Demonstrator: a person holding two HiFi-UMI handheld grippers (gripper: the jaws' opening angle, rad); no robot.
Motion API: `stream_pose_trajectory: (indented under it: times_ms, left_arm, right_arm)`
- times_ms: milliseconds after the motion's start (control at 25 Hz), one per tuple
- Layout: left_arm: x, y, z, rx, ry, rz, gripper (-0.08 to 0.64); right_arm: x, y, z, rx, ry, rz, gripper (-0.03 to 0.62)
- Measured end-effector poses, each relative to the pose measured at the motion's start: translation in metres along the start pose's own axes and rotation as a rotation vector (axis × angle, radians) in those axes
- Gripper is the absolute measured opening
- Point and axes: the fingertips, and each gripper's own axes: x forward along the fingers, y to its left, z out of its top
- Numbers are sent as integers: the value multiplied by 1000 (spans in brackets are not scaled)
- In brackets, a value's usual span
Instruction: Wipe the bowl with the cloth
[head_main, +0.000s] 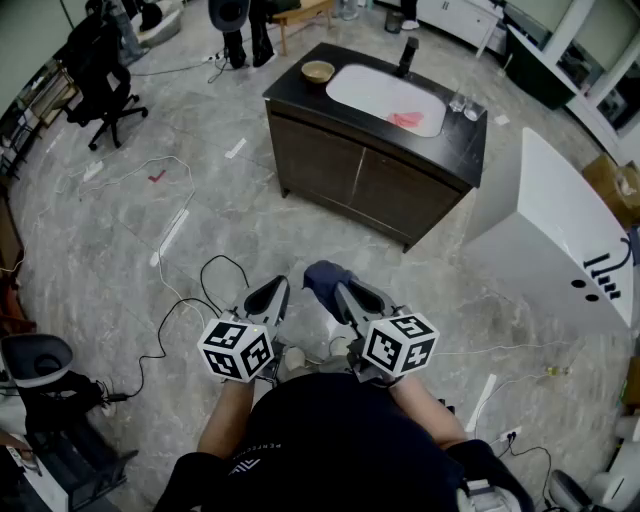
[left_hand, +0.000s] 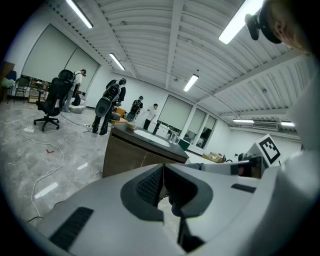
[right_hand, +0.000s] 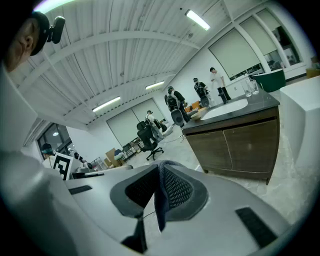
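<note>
A tan bowl (head_main: 318, 71) stands on the dark top of a sink cabinet (head_main: 300, 92), left of the white basin, a few steps ahead of me. Both grippers are held close to my body, far from it. My right gripper (head_main: 341, 289) is shut on a dark blue cloth (head_main: 324, 277) that bunches out past its tips. In the right gripper view the cloth (right_hand: 160, 202) hangs as a strip between the shut jaws (right_hand: 159, 166). My left gripper (head_main: 276, 291) is shut with nothing in it, and its pads (left_hand: 150, 182) meet in the left gripper view.
The basin holds a pink item (head_main: 405, 119), with a black tap (head_main: 407, 55) and two glasses (head_main: 462, 103) behind it. A white counter (head_main: 560, 220) stands at the right. Cables (head_main: 190, 300) trail over the floor, an office chair (head_main: 105, 80) stands far left, and people stand at the back.
</note>
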Motion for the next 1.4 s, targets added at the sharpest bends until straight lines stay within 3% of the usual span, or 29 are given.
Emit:
stream_pose_trajectory:
  times_ms: [360,640,920,1400]
  left_arm:
    - [28,-13,3,10,19,-19,12]
    - [54,-27,2,19,45,-19,12]
    - [88,-43,0,-1,40,-22,12]
    - [125,-59,6,-2,49,-30,12]
  right_arm:
    - [-1,-25,11,9,5,-1,57]
    - [-2,-48,25,82,-10,30,57]
    - [-6,-77,33,7,16,26,57]
    - [-8,-115,55,16,10,27,57]
